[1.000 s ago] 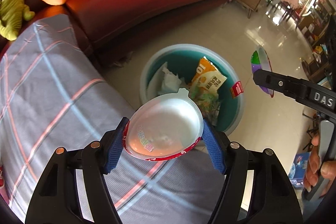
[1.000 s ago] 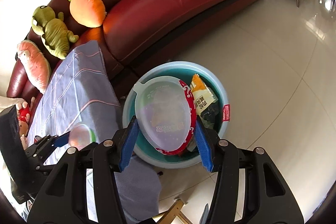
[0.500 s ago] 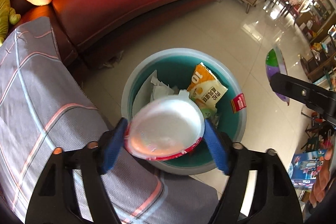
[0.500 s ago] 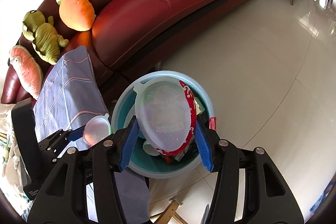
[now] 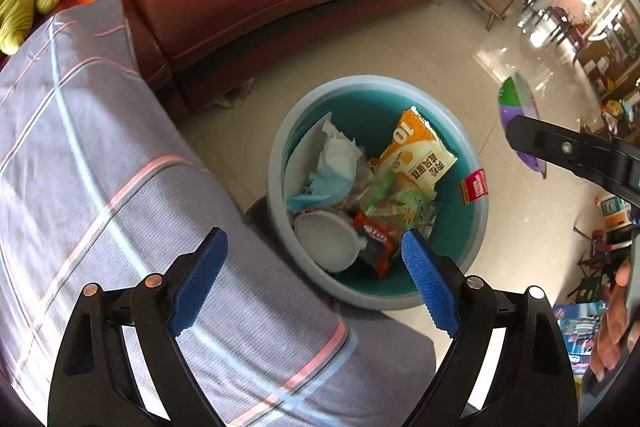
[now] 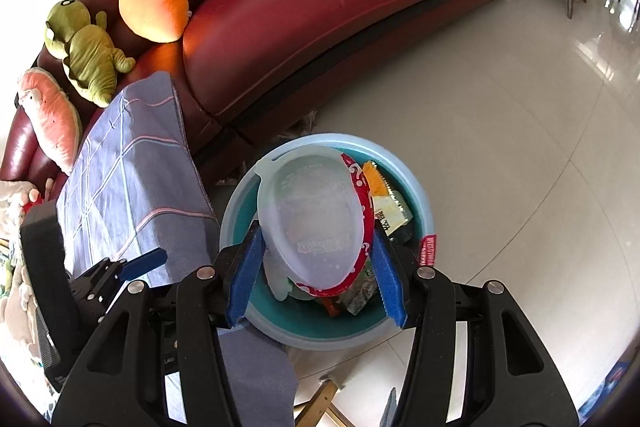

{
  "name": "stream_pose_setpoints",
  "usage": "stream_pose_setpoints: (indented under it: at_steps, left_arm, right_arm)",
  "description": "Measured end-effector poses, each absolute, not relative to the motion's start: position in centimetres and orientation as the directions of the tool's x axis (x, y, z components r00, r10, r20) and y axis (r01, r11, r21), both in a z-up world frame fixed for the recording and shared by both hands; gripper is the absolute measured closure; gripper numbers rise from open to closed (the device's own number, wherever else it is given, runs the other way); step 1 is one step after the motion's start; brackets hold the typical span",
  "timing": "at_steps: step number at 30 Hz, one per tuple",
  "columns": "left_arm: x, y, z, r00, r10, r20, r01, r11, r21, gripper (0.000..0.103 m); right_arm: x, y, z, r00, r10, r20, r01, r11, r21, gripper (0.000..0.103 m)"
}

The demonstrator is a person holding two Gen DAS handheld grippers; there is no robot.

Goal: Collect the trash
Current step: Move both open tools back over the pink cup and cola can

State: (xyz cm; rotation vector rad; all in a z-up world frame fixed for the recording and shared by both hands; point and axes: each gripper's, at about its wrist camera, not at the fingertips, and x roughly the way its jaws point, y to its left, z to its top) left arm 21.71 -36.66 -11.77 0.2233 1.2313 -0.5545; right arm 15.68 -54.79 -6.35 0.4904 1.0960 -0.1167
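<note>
A teal basin [image 5: 476, 163] on the floor holds wrappers, crumpled tissue and an orange snack bag [image 5: 416, 155]. A white red-rimmed bowl [image 5: 326, 241] lies inside it, near the front wall. My left gripper [image 5: 316, 279] hangs above the basin's near edge. Its jaws are opening with nothing between them. My right gripper [image 6: 316, 267] is shut on a second red-rimmed bowl with a frosted lid [image 6: 316, 219], held tilted over the basin [image 6: 420, 195]. From the left wrist view that bowl [image 5: 516, 107] shows edge-on at the right.
A bench under grey checked cloth [image 5: 100, 167] borders the basin on the left. The red leather sofa [image 6: 320, 27] runs behind, with plush toys [image 6: 152, 3] on it. Glossy tile floor [image 6: 500, 147] spreads to the right. A hand [image 5: 612, 331] is at the right edge.
The left gripper opened and the white bowl it held dropped into the basin. Both grippers drifted closer over the basin. The right gripper kept its hold on the lidded bowl.
</note>
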Motion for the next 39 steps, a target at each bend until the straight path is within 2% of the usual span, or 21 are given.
stream_pose_setpoints:
  at_steps: [3, 6, 19, 29, 39]
  left_arm:
    - [21.5, -36.0, -11.7, 0.224, -0.279, -0.934, 0.505, 0.853, -0.134, 0.013]
    - [21.4, -35.3, -11.6, 0.227, -0.276, -0.934, 0.499, 0.857, -0.132, 0.012]
    - [20.6, -32.3, -10.8, 0.244, -0.278, -0.929, 0.470, 0.872, -0.137, 0.009]
    - [19.5, -28.9, -9.9, 0.266, -0.270, -0.925, 0.449, 0.884, -0.129, 0.009]
    - [18.2, -21.8, -8.3, 0.323, -0.249, -0.913, 0.367, 0.922, -0.122, 0.009]
  right_arm:
    - [16.2, -54.0, -6.6, 0.451, 0.165, -0.877, 0.306, 0.894, 0.326, 0.051]
    - [16.5, -53.2, -6.7, 0.444, 0.180, -0.878, 0.288, 0.899, 0.330, 0.031]
    - [15.8, -51.9, -7.2, 0.409, 0.154, -0.899, 0.321, 0.898, 0.300, 0.021]
    - [15.4, -48.9, -6.6, 0.397, 0.149, -0.906, 0.288, 0.917, 0.277, 0.021]
    - [16.1, -42.5, -4.8, 0.406, 0.168, -0.898, 0.167, 0.953, 0.254, 0.021]
